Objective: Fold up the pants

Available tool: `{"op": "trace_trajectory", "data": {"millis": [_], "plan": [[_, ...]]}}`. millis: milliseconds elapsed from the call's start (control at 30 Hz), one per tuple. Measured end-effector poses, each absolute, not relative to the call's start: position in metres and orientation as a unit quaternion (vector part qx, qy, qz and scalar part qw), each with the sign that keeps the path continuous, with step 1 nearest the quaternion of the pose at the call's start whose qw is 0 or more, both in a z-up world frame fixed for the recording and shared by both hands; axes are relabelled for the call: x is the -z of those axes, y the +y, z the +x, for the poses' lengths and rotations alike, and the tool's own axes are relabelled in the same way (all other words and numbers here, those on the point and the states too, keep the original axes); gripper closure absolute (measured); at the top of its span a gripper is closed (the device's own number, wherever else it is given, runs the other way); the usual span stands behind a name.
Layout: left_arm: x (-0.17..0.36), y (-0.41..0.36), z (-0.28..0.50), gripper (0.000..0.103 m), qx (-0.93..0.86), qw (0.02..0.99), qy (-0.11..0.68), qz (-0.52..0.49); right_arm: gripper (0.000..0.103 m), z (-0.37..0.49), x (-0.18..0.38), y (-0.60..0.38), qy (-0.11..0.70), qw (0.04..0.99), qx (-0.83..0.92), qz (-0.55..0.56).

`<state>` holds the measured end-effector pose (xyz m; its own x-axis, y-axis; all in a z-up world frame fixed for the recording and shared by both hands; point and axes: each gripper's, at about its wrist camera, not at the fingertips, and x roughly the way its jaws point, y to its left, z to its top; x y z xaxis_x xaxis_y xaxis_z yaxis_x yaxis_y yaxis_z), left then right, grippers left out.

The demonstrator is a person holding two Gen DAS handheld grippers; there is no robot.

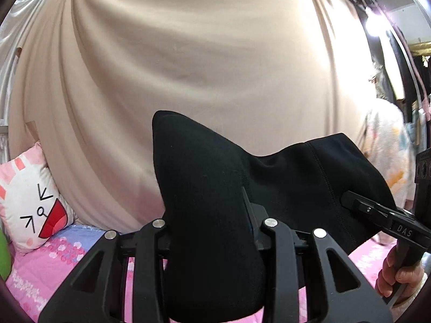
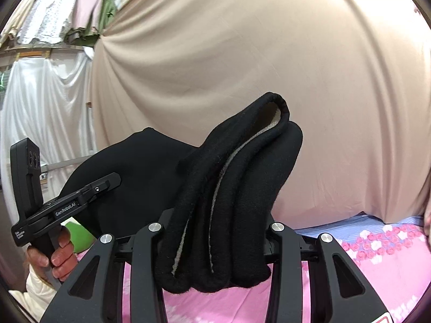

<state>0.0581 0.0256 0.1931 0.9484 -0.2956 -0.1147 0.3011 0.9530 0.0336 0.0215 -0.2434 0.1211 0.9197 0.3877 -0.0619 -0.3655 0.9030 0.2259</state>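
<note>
Black pants [image 1: 204,188] with a pale fleecy lining are held up in the air between both grippers, above a pink bed. My left gripper [image 1: 212,231] is shut on a bunched edge of the pants; its fingertips are hidden by cloth. My right gripper [image 2: 215,237] is shut on several folded layers of the pants [image 2: 237,188], lining showing at the edges. The right gripper also shows at the right of the left wrist view [image 1: 350,202], the left gripper at the left of the right wrist view [image 2: 113,179].
A pink flowered bedsheet [image 2: 377,269] lies below. A beige drape [image 1: 202,53] hangs behind. A cartoon rabbit pillow [image 1: 29,202] sits at the left. Hanging clothes [image 2: 67,13] and a white drape [image 2: 40,107] are at the far left. A green object [image 2: 78,237] lies low.
</note>
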Motion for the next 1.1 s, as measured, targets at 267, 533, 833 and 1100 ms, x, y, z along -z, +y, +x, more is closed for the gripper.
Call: {"op": "trace_trajectory", "data": {"millis": [267,533,833,1100], "plan": [[-0.123,0.016,0.184,0.071,0.137,0.984,0.108,0.017,0.066,0.142,-0.057,-0.263,0.112,0.963,-0.189,0.154],[-0.019,0.008,0.286,0.071,0.12,0.966,0.228,0.023,0.066,0.255,0.051,-0.278,0.233,0.938,-0.166,0.195],[0.052,0.036,0.323,0.051,0.12,0.92,0.368,-0.056,0.053,0.288,0.115,-0.283,0.361,0.9,-0.141,0.198],[-0.004,0.091,0.268,0.037,0.015,0.957,0.286,-0.055,0.061,0.222,0.049,-0.276,0.268,0.96,-0.032,0.078]]}}
